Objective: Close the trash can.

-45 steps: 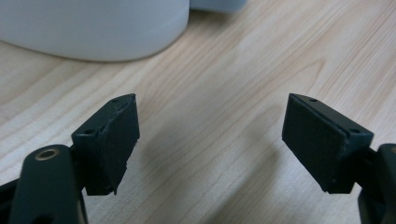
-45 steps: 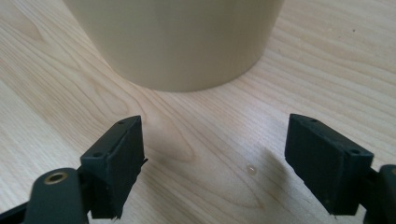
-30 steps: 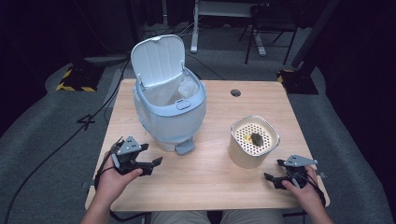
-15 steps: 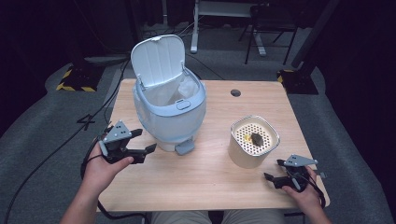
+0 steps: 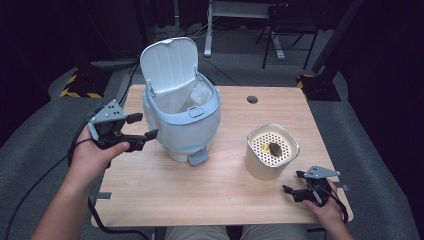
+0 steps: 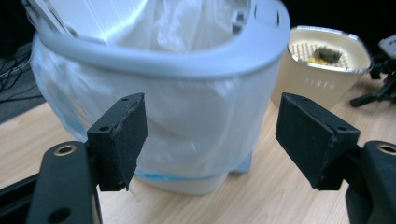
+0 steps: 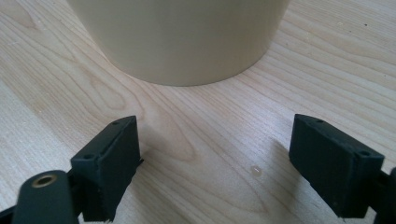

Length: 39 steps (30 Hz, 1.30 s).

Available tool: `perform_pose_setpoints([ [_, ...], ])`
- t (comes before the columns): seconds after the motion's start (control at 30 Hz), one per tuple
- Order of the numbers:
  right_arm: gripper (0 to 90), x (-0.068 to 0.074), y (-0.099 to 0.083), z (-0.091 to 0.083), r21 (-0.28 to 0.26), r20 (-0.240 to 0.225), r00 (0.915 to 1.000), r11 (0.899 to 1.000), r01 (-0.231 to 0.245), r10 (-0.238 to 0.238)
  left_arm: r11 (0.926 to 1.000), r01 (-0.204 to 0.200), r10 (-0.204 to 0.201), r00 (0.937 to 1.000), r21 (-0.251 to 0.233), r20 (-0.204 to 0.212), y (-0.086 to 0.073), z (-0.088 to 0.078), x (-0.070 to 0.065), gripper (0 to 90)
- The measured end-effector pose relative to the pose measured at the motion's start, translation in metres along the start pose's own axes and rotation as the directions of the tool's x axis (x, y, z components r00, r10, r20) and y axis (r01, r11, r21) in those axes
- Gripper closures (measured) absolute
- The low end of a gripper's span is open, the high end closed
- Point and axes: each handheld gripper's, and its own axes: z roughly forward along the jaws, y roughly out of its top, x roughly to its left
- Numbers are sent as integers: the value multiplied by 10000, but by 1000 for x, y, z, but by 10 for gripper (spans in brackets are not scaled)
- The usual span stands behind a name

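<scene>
high view: pale blue plastic pedal bin with white liner bag stands upright (lid open, tipped back) on the wooden surface, just beside the left tongs; long axis vertical.
left gripper view: tongs spread, empty; risk is snagging the liner.
right gripper view: right tongs have just been closing but stand apart, empty, near the cream round strainer tub; a nudge could tip it.

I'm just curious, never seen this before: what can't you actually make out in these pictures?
- Bin inside: high view, hidden by its liner and rim.
- Scraps in the beige container: too small to identify.
- Container top: right gripper view, cut off by upper edge.
- Bin pedal: left gripper view, hidden behind the bin's body.
</scene>
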Motion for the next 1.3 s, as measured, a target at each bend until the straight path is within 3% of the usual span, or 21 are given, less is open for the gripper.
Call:
perform_pose_setpoints([
  [0.1, 173, 0, 0, 0, -13, -34, 10000, 10000, 24, -24, 9993, -168, 180, 9992, -323, 369, 12, -4, 8, 282],
  [0.2, 178, 0, 0, 0, -21, -55, 10000, 10000, 43, -43, 9954, -696, 740, 9950, -660, 670, 28, -6, 16, 301],
  [0.27, 181, 0, 0, 0, -27, -64, 10000, 10000, 49, -49, 9938, -790, 855, 9928, -780, 834, 35, -6, 20, 283],
  [0.5, 185, 0, 0, 0, -37, -117, 9999, 10000, 42, -42, 9903, -95, 284, 9904, -1385, 1349, 56, 0, 40, 255],
  [0.67, 187, 0, 0, 0, -43, -136, 9999, 10000, 52, -52, 9851, 306, -118, 9937, -1691, 1113, 68, 1, 59, 250],
  [0.77, 189, 0, 0, 0, -44, -145, 9999, 10000, 54, -55, 9851, 271, -154, 9974, -1698, 703, 74, 2, 71, 273],
  [0.97, 191, 0, 0, 0, -62, -160, 9999, 10000, 41, -42, 9782, 726, -690, 9973, -1947, 251, 80, 10, 89, 285],
  [1.13, 192, 0, 0, 0, -69, -162, 9999, 10000, 48, -49, 9763, 858, -844, 9963, -1986, 157, 85, 21, 97, 287],
  [1.3, 193, 0, 0, 0, -72, -168, 9998, 10000, 42, -43, 9799, 860, -855, 9963, -1800, 105, 91, 33, 100, 294],
])
